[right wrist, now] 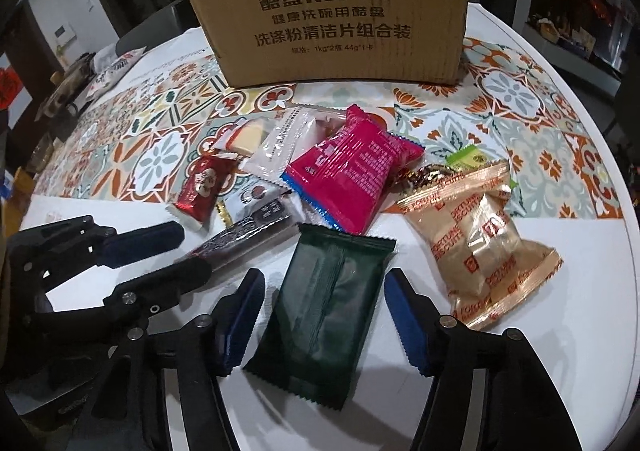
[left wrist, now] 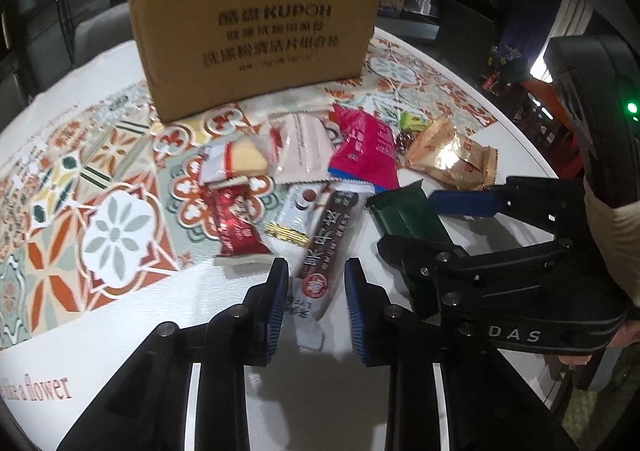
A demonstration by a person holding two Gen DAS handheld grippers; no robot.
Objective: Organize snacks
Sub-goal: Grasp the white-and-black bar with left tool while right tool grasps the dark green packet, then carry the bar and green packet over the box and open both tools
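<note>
A pile of snack packets lies on the table before a brown cardboard box (left wrist: 256, 31), which also shows in the right wrist view (right wrist: 336, 7). My left gripper (left wrist: 316, 307) is open, its fingers either side of a long dark brown bar packet (left wrist: 328, 239). My right gripper (right wrist: 320, 315) is open around a dark green packet (right wrist: 324, 315), not closed on it. The right gripper (left wrist: 408, 219) shows in the left wrist view over the green packet (left wrist: 404, 215). The left gripper (right wrist: 188, 251) shows in the right wrist view by the bar (right wrist: 244, 231).
Other packets lie between the grippers and the box: pink (right wrist: 352, 175), gold (right wrist: 480, 239), red (left wrist: 236, 227), a white one with cake (left wrist: 240, 159). A patterned cloth (left wrist: 100, 179) covers the round white table (left wrist: 160, 331). The table's edge curves at the right (right wrist: 600, 291).
</note>
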